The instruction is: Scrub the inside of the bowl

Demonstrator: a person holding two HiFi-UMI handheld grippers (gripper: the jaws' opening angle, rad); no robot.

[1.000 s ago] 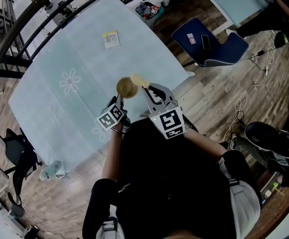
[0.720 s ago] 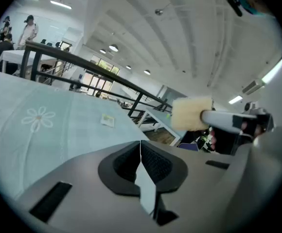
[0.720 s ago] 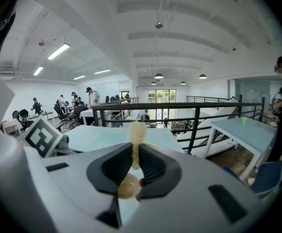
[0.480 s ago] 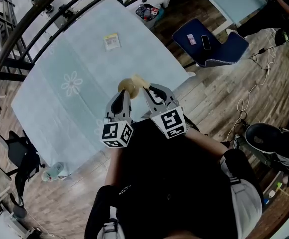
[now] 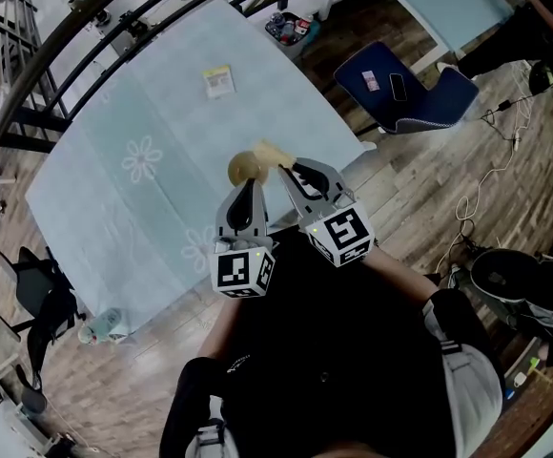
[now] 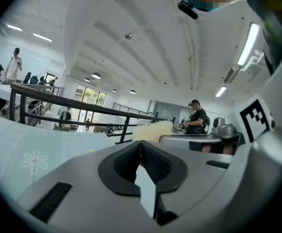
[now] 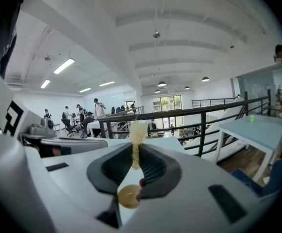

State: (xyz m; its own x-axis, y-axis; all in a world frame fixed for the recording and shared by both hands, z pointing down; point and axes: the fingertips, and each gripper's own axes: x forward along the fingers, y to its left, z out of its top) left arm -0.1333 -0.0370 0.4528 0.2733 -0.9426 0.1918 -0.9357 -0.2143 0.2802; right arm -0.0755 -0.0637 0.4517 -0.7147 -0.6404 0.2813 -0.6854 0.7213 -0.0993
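Pinching the yellow sponge (image 7: 137, 130) tight in the right gripper (image 7: 135, 152), soft end poking out past the tips. Just beyond that, a bit to the left and lower down: the small tan bowl (image 5: 243, 168), standing upright on the pale blue table (image 5: 162, 93), mouth up. Right next to the sponge, maybe touching its rim; too close to tell.

Nothing in the left gripper (image 5: 249, 187), pressed shut, pointing at the bowl from the person's side, near it but not holding it.

Likely next: tip the sponge down and left into the bowl. Might slide away if not held steady.
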